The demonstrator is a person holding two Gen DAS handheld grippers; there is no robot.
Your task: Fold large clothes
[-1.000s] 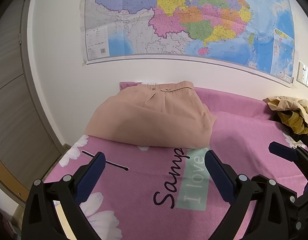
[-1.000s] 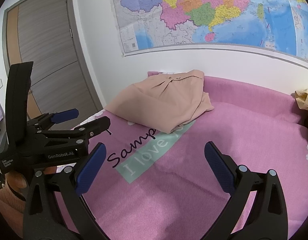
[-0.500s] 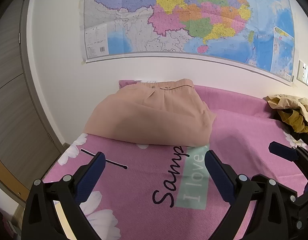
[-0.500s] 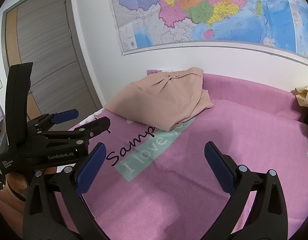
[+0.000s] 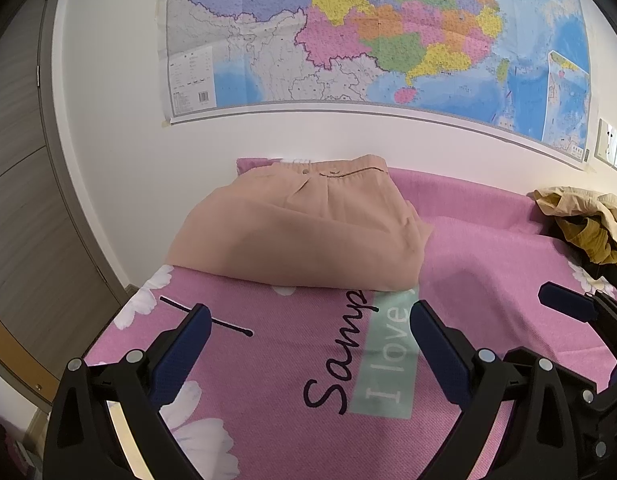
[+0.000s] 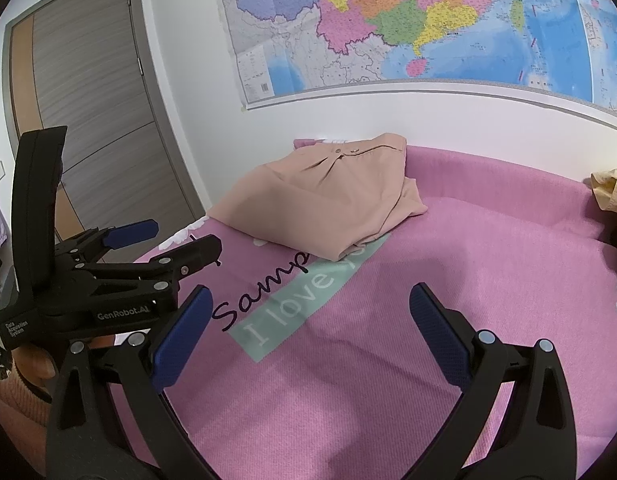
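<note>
Currently both grippers spread wide, nothing held: left gripper and right gripper hover above the pink bedspread, side by side. Folded peach garment lies at the far end by the wall, under the map. Heap of clothes far right.
</note>
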